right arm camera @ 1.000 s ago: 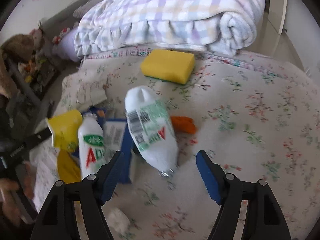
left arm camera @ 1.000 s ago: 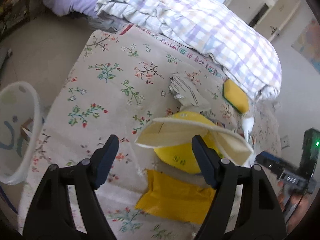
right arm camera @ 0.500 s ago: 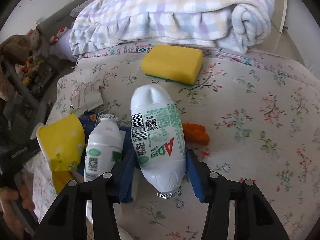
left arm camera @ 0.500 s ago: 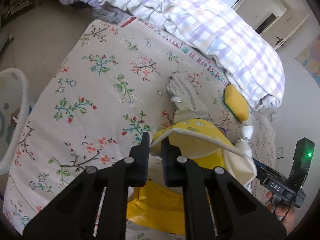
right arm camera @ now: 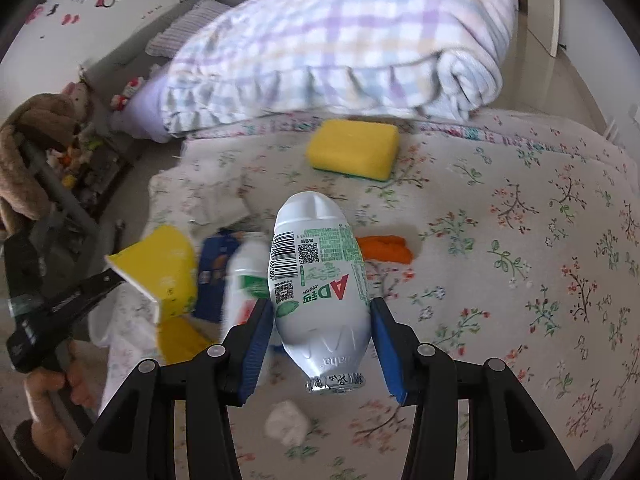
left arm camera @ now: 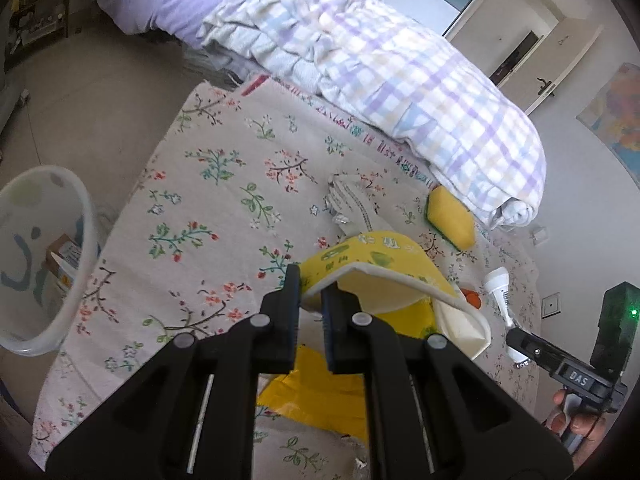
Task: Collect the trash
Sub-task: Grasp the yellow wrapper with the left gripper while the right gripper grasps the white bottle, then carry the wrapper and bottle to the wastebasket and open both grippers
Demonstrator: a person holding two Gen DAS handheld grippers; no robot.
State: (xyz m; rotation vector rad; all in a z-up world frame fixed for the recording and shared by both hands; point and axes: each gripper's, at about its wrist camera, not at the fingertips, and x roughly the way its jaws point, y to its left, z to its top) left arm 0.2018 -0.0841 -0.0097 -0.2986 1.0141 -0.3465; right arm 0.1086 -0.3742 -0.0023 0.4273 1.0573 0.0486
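Note:
In the left wrist view my left gripper (left arm camera: 310, 292) is shut on the rim of a yellow paper cup (left arm camera: 372, 264), which hangs tilted above the floral sheet (left arm camera: 224, 208). The right wrist view shows that cup (right arm camera: 160, 264) at the left, pinched by the left gripper (right arm camera: 102, 282). My right gripper (right arm camera: 322, 320) is shut on a white plastic bottle (right arm camera: 320, 276) with a green and red label. The bottle is held off the sheet with its foil mouth toward the camera. A second white bottle (right arm camera: 244, 280) lies beside it.
A white bin (left arm camera: 40, 260) stands on the floor left of the bed. On the sheet lie a yellow sponge (right arm camera: 352, 154), an orange scrap (right arm camera: 386, 248), a blue packet (right arm camera: 212, 272), a tissue ball (right arm camera: 288, 422), a yellow wrapper (left arm camera: 320, 392) and crumpled paper (left arm camera: 352, 208). A folded checked blanket (left arm camera: 400, 80) lies behind.
Both grippers went from open to shut, the left on the yellow cup's rim and the right on the white bottle. Both have since risen with their things.

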